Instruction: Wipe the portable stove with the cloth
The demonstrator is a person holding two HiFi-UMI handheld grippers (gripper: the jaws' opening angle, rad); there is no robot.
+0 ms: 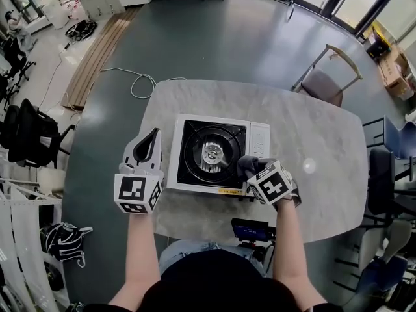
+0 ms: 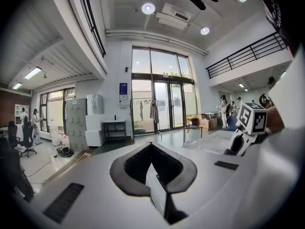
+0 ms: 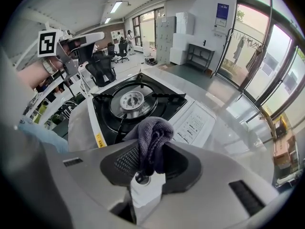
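Observation:
The portable stove [image 1: 214, 155] lies in the middle of the grey table [image 1: 325, 142], a white case with a black top and a round burner [image 1: 211, 155]. A dark grey cloth [image 1: 245, 165] is bunched over the stove's front right corner, and my right gripper [image 1: 252, 170] is shut on it. In the right gripper view the cloth [image 3: 152, 135] hangs just above the stove [image 3: 190, 125], in front of the burner [image 3: 131, 99]. My left gripper [image 1: 148, 147] stands shut and holds nothing, just left of the stove; it points out at the room in the left gripper view [image 2: 151, 144].
A dark device with a blue screen [image 1: 250, 229] sits at the table's near edge. A small round white spot [image 1: 308, 166] lies right of the stove. Chairs [image 1: 325, 83] stand around the table, and a white cable [image 1: 140, 80] loops on the floor beyond it.

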